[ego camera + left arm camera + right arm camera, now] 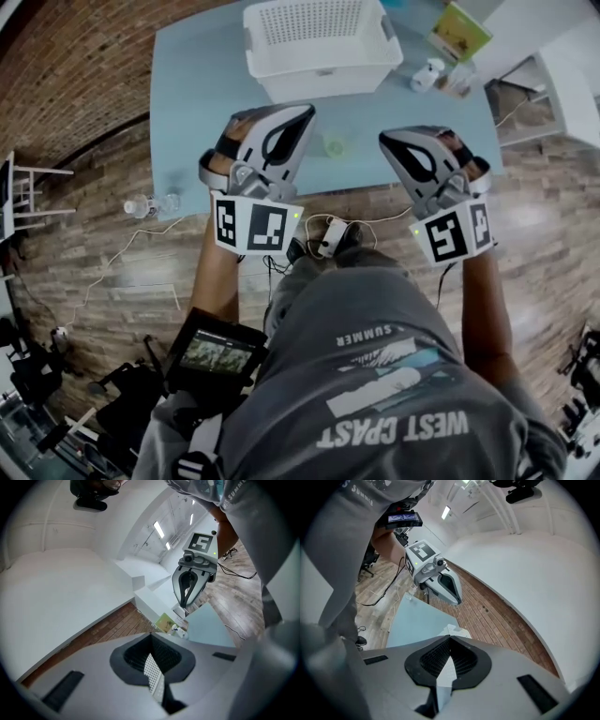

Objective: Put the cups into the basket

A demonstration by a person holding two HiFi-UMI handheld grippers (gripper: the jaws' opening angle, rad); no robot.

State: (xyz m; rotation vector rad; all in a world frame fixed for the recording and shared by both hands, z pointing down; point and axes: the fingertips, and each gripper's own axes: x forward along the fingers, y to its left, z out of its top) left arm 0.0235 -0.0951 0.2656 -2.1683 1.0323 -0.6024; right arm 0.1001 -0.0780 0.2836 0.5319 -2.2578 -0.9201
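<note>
The main risk is a knock. The left gripper (302, 114) and the right gripper (388, 141) each have their jaws together and hold nothing. If either drops toward the cup (335, 145) before opening, it would likely tip the light, pale green cup or shove it across the counter (187, 112). Neither gripper view shows the cup, so aim could drift as well. The cup stands on the counter just in front of the basket (323, 80), between the two grippers and nearer the left one's tips.
</note>
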